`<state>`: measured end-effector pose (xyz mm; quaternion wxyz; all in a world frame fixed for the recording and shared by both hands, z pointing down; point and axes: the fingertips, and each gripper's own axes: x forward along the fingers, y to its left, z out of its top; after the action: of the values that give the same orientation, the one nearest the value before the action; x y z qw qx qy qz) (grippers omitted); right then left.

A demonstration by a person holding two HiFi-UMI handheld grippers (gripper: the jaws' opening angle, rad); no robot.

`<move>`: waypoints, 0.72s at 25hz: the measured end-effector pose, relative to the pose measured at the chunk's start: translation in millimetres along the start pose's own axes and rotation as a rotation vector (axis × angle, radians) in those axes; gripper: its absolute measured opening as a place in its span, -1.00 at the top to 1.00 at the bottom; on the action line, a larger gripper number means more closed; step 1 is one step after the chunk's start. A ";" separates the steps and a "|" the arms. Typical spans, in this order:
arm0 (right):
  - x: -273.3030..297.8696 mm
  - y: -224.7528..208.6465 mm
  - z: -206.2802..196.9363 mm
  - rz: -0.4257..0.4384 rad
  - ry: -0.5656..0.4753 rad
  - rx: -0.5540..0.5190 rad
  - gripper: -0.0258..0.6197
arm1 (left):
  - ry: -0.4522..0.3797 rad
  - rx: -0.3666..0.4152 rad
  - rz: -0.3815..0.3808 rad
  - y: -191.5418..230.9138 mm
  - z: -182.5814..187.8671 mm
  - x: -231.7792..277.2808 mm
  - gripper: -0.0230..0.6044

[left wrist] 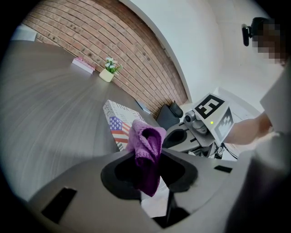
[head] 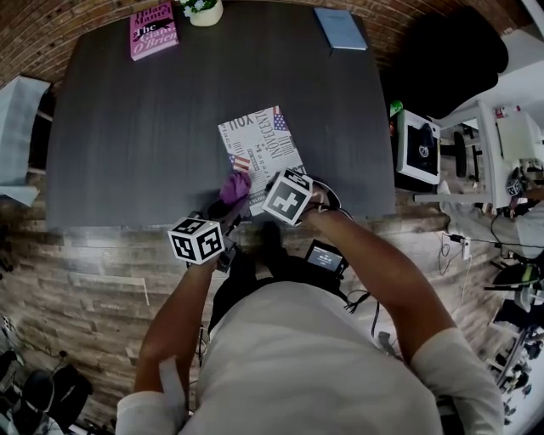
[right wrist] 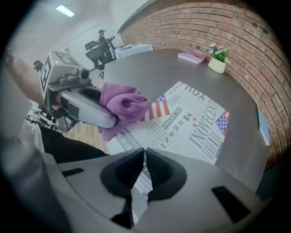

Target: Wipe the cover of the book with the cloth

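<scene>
A book [head: 259,149] with a newspaper-print cover and small flags lies flat near the front edge of the dark table [head: 127,127]. My left gripper [head: 226,206] is shut on a bunched purple cloth [head: 235,185], which hangs at the book's near left corner. In the left gripper view the cloth [left wrist: 146,141] stands up between the jaws of the left gripper [left wrist: 148,170]. My right gripper [right wrist: 144,154] is shut with nothing seen between its jaws, its tips low over the near part of the book [right wrist: 191,127]. The cloth [right wrist: 125,107] and left gripper [right wrist: 97,113] sit just to its left.
At the table's far edge lie a pink book [head: 153,32], a small potted plant [head: 204,10] and a blue book [head: 340,28]. A white desk with equipment [head: 421,149] stands right of the table. The person's body is close against the front edge.
</scene>
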<state>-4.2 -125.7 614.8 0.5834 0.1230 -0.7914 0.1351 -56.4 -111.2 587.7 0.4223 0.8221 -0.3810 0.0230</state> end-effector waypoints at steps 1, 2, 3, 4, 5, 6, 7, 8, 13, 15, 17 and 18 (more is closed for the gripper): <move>0.0 0.1 -0.2 0.001 0.000 0.002 0.83 | 0.001 -0.004 -0.001 -1.8 -2.3 -0.7 0.58; 0.0 0.1 -0.4 0.001 0.000 0.004 0.83 | 0.001 -0.008 -0.001 -3.4 -4.4 -1.3 0.58; 0.0 0.0 -0.5 0.000 0.001 0.005 0.83 | 0.001 -0.012 -0.002 -4.7 -6.4 -1.9 0.58; 0.1 -0.2 -0.4 -0.001 0.002 0.005 0.83 | 0.000 -0.015 -0.003 -6.0 -8.2 -2.4 0.58; 0.2 -0.4 -0.4 -0.003 0.003 0.005 0.83 | 0.001 -0.017 -0.004 -7.2 -9.9 -3.0 0.58; 0.4 -0.6 -0.2 -0.004 0.004 0.005 0.83 | 0.003 -0.019 -0.006 -8.6 -11.9 -3.6 0.58; 0.4 -0.7 -0.3 -0.005 0.005 0.005 0.83 | 0.005 -0.021 -0.009 -10.2 -14.2 -4.2 0.58; 0.5 -0.5 -0.5 -0.006 0.006 0.006 0.83 | 0.008 -0.023 -0.013 -12.2 -16.7 -4.9 0.58; 0.6 0.8 -1.6 -0.008 0.012 0.012 0.83 | 0.026 -0.032 -0.033 -21.5 -30.0 -9.7 0.58; 0.3 0.4 -2.2 -0.009 0.017 0.016 0.83 | 0.030 -0.039 -0.041 -24.5 -33.9 -11.2 0.58; 0.0 0.4 -2.9 -0.012 0.017 0.021 0.83 | 0.033 -0.045 -0.048 -27.3 -37.2 -12.8 0.58; -0.2 0.2 -2.9 -0.015 0.017 0.025 0.83 | 0.037 -0.047 -0.052 -28.4 -38.4 -13.6 0.58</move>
<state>-1.6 -124.5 615.4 0.5893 0.1351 -0.7838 0.1418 -36.8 -65.5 588.2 0.4487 0.8211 -0.3523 0.0182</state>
